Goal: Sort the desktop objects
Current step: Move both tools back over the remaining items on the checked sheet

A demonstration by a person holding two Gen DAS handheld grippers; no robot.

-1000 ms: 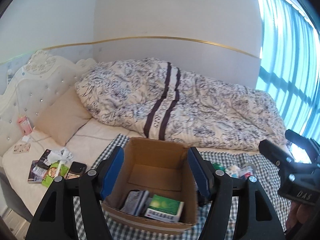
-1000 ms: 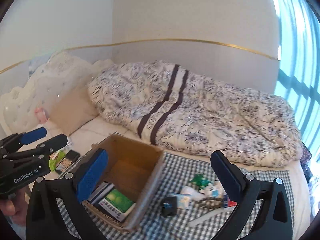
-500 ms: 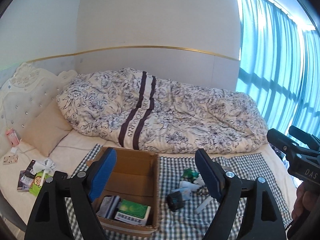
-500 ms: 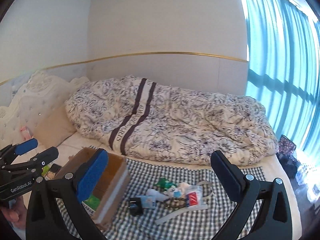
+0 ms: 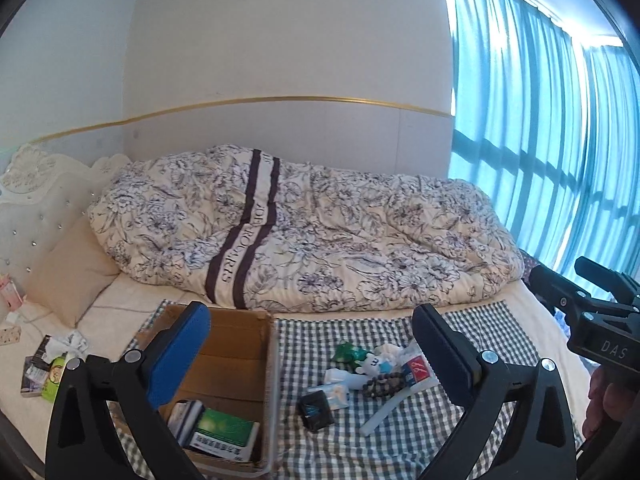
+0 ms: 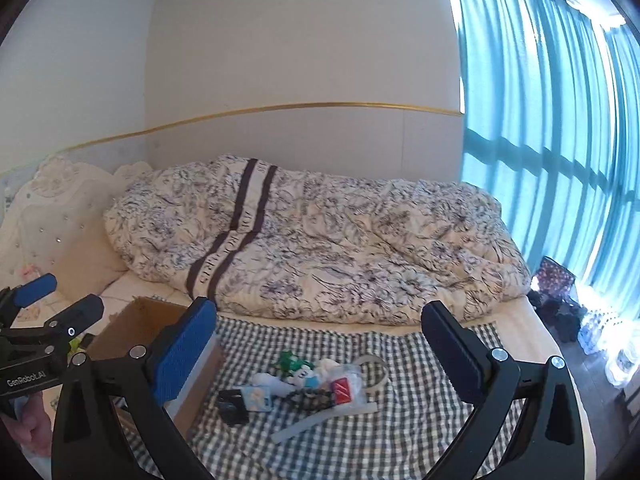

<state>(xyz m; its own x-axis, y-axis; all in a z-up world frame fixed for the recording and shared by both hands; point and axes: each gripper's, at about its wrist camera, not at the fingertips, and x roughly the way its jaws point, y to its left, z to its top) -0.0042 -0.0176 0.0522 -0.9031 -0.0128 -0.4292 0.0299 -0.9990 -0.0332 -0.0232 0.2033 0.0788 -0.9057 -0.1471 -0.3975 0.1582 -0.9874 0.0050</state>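
Fingers: left gripper [image 5: 312,354] opening wide, nothing between; right gripper [image 6: 320,350] spread wide, gripping nothing. Both hovering over checked cloth [image 5: 492,436] on bed. Clutter pile [image 5: 360,376] sitting mid-cloth, cardboard box [image 5: 236,344] just left, holding green box [image 5: 224,434].

A home bedroom. A bed [image 5: 132,300] with a white tufted headboard [image 5: 36,216] is filling the room; a crumpled floral duvet [image 5: 320,236] is lying against the wall beside a beige pillow [image 5: 68,272]. Teal curtains [image 5: 540,140] are covering a tall window and letting daylight through. A checked cloth [image 6: 400,432] is lying spread over the mattress, bearing a cardboard box [image 5: 236,360] and small household clutter [image 6: 304,384].
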